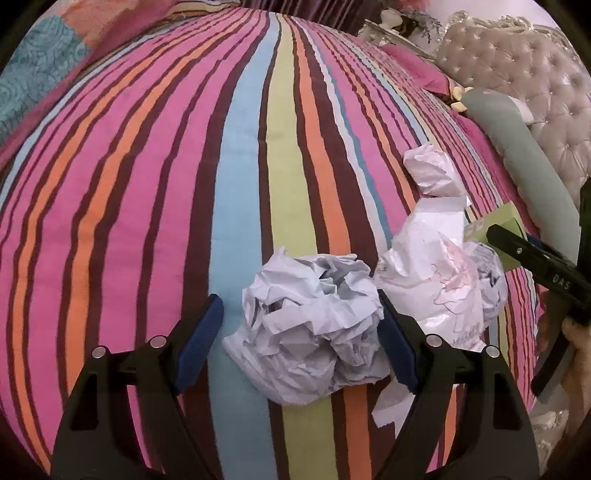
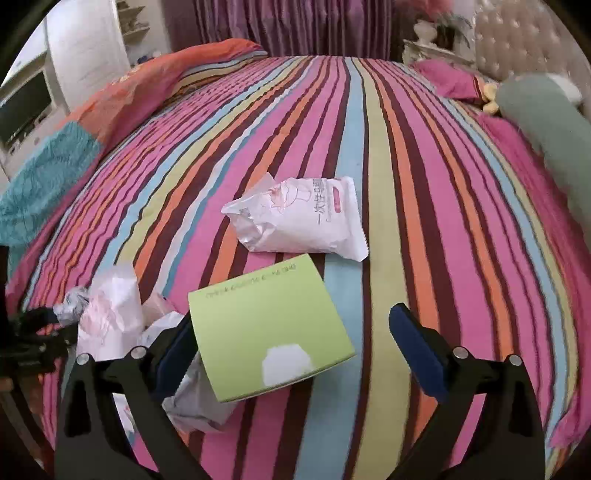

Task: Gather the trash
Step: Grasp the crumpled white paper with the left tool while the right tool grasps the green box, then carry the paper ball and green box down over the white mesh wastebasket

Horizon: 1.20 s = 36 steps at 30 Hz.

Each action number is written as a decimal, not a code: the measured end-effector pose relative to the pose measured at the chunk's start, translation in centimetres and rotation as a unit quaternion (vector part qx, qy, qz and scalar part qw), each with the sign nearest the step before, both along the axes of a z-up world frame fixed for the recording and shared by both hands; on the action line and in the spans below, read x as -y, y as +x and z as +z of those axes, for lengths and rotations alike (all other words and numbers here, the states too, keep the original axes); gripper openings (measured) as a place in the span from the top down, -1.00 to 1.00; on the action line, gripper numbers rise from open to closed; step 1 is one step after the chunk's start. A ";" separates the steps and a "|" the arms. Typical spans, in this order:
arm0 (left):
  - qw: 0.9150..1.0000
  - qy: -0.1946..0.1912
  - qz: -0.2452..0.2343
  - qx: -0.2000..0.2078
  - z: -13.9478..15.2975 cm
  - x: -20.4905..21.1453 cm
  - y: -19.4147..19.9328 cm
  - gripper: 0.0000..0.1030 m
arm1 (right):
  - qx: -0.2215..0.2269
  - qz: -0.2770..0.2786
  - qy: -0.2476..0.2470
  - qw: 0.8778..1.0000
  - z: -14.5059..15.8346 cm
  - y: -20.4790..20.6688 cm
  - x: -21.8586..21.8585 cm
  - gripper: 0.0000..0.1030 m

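A striped bedspread covers the bed, with a green bolster beside the tufted headboard.

Both wrist views look low and close across the bed toward the curtain; both show the green box, right view nearer.
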<state>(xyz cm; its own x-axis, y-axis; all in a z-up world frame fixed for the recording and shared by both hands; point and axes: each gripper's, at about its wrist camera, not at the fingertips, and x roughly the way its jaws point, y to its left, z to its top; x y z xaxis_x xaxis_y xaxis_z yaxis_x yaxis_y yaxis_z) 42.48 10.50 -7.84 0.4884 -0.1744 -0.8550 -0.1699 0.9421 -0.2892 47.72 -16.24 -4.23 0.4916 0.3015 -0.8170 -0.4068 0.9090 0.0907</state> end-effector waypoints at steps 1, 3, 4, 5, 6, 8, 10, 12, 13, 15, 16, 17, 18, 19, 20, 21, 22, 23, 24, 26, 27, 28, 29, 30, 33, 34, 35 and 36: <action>1.000 0.002 0.001 0.000 -0.1 0.1 0.1 -0.53 | -0.007 -0.004 0.003 1.000 -0.2 0.0 0.0 -0.71; 1.000 0.009 -0.001 -0.001 -0.3 0.4 0.3 -0.53 | -0.026 0.000 0.024 0.999 -0.7 -0.2 0.0 -0.45; 1.000 0.017 -0.002 -0.002 -0.4 0.7 0.3 -0.53 | -0.031 -0.002 0.029 0.999 -0.8 -0.3 0.1 -0.37; 1.000 0.026 -0.005 -0.002 -0.4 1.0 0.2 -0.52 | -0.034 -0.003 0.037 0.999 -0.9 -0.5 0.3 -0.29; 0.999 0.036 -0.009 -0.002 -0.5 1.2 0.1 -0.41 | -0.034 -0.008 0.043 0.998 -0.8 -0.8 0.5 -0.29; 0.998 0.062 -0.011 0.003 -0.5 1.4 -0.4 -0.08 | -0.032 -0.017 0.049 0.998 -0.7 -1.4 0.9 -0.27; 0.998 0.054 -0.006 0.010 -0.4 0.9 -0.9 -0.03 | -0.028 -0.030 0.061 0.997 -0.6 -2.2 1.8 -0.26; 0.999 0.040 0.009 0.011 -0.3 0.1 -1.5 -0.01 | -0.024 -0.054 0.074 0.995 -0.4 -2.8 3.1 -0.25; 0.999 0.033 0.015 0.012 -0.3 -0.2 -1.8 -0.01 | -0.023 -0.066 0.086 0.994 -0.4 -3.1 3.9 -0.25; 0.999 0.031 0.021 0.013 -0.1 -0.5 -2.6 -0.01 | -0.021 -0.094 0.107 0.990 -0.3 -4.2 5.6 -0.25; 0.999 0.033 0.022 0.014 -0.1 -0.5 -2.8 -0.01 | -0.022 -0.104 0.116 0.987 -0.3 -4.7 6.3 -0.25; 0.999 0.032 0.024 0.016 0.0 -0.5 -3.3 -0.01 | -0.024 -0.113 0.124 0.985 -0.4 -5.3 7.0 -0.25; 0.999 0.031 0.025 0.017 0.0 -0.5 -3.7 -0.01 | -0.025 -0.120 0.133 0.983 -0.5 -6.0 7.7 -0.25; 0.999 0.030 0.027 0.020 0.1 -0.5 -4.3 -0.01 | -0.027 -0.126 0.140 0.982 -0.6 -6.6 8.2 -0.25; 0.999 0.029 0.029 0.022 0.1 -0.4 -4.8 -0.01 | -0.027 -0.133 0.150 0.979 -0.7 -7.4 9.0 -0.25; 0.999 0.028 0.031 0.026 0.3 -0.3 -5.7 -0.01 | -0.026 -0.139 0.156 0.978 -0.6 -8.1 9.4 -0.25; 0.999 0.030 0.031 0.029 0.5 -0.2 -6.2 -0.01 | -0.025 -0.146 0.161 0.976 -0.5 -8.7 9.8 -0.25; 0.998 0.032 0.032 0.032 0.7 -0.1 -7.0 -0.01 | -0.023 -0.151 0.167 0.974 -0.4 -9.5 10.3 -0.25; 0.998 0.033 0.031 0.035 0.9 0.0 -7.8 -0.01 | -0.020 -0.155 0.173 0.973 -0.2 -10.4 10.7 -0.25; 0.998 0.033 0.031 0.039 1.4 0.3 -9.1 -0.01 | -0.012 -0.157 0.175 0.972 0.4 -12.1 11.0 -0.25; 0.998 0.033 0.031 0.042 1.7 0.4 -9.8 -0.01 | -0.008 -0.157 0.174 0.972 0.6 -12.6 11.1 -0.25; 0.998 0.032 0.030 0.045 1.9 0.5 -10.6 -0.01 | -0.003 -0.156 0.174 0.972 0.8 -13.2 11.1 -0.25; 0.998 0.032 0.030 0.046 2.2 0.6 -11.1 -0.01 | 0.000 -0.154 0.174 0.973 1.1 -13.9 11.1 -0.25; 0.998 0.032 0.028 0.049 2.5 0.8 -12.0 -0.01 | 0.004 -0.152 0.172 0.973 1.4 -14.7 11.1 -0.25; 0.998 0.032 0.022 0.055 3.2 1.4 -14.0 -0.01 | 0.007 -0.146 0.172 0.974 2.1 -16.4 10.9 -0.25; 0.998 0.032 0.021 0.057 3.3 1.6 -14.5 -0.01 | 0.009 -0.145 0.171 0.975 2.3 -17.1 10.9 -0.25; 0.998 0.031 0.020 0.059 3.5 1.8 -15.1 -0.01 | 0.010 -0.145 0.170 0.975 2.4 -17.5 11.0 -0.25; 0.998 0.031 0.019 0.060 3.6 2.0 -15.8 -0.01 | 0.010 -0.145 0.170 0.975 2.5 -18.1 10.9 -0.25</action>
<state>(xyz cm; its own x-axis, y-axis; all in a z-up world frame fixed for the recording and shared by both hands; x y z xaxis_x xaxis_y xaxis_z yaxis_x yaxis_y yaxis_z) 26.67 8.52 -4.22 0.5937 -0.1032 -0.7980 -0.1730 0.9522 -0.2518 29.65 -27.17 -1.76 0.6106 0.3997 -0.6837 -0.1422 0.9046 0.4019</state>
